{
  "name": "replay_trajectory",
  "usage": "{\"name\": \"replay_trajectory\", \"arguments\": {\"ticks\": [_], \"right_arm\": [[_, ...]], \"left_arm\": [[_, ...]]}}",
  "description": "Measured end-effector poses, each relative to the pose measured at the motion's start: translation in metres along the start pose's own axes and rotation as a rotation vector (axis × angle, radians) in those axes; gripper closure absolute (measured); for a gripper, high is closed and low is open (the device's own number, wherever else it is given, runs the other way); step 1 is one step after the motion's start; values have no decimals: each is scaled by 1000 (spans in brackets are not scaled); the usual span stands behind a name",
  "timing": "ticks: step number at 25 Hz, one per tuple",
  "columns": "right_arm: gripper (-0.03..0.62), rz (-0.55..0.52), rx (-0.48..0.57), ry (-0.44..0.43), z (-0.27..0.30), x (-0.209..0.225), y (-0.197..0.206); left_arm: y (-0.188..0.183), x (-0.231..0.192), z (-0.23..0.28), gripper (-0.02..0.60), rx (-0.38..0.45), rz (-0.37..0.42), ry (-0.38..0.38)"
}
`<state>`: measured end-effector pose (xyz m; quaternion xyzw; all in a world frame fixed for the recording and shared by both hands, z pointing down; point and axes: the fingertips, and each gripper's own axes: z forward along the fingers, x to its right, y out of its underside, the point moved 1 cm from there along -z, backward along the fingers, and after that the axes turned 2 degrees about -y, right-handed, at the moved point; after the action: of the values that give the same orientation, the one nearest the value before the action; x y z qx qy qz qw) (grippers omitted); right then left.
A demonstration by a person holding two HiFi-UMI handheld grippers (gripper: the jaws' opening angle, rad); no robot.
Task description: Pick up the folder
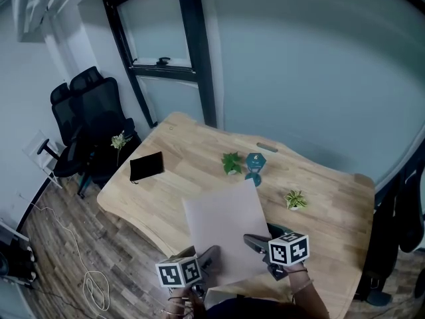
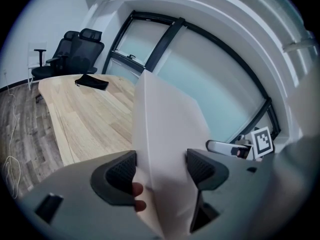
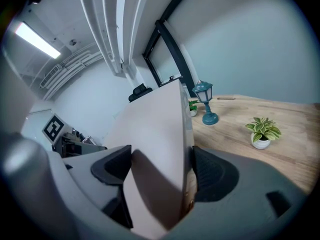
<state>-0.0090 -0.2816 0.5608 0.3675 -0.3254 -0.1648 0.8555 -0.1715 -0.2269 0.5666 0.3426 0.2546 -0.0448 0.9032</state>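
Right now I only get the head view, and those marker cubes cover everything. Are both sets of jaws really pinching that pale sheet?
Observer: Yes on the left. In the left gripper view the folder stands between the jaws of the left gripper, with both pads against it.
Operator: And the other side?
Observer: Same. In the right gripper view the right gripper has its jaws shut on the folder's edge.
Operator: Anything else hidden from me?
Observer: Two of the person's fingertips show beside the folder, next to one left pad.
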Motion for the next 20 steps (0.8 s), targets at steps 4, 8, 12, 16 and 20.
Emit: {"name": "replay_trajectory", "arguments": {"ticks": [4,8,12,16,20], "right_arm": [[212,-11,16,0,-4,-2,-6],[214,-23,29,1,-8,-6,-13],[214,-36,43,-2,-9,-9,-20],[215,-43,58,-7,-11,-14,-27],[215,-49,70,-19,-12,-17,-35]], "left_arm": [[-11,1,-7,264,26,34,-30],[-17,3,-13,264,39,46,-31],[-23,5,-16,265,53,49,-32],[-30,7,-22,265,66,55,-30],[-37,10,-27,265,84,69,-36]]}}
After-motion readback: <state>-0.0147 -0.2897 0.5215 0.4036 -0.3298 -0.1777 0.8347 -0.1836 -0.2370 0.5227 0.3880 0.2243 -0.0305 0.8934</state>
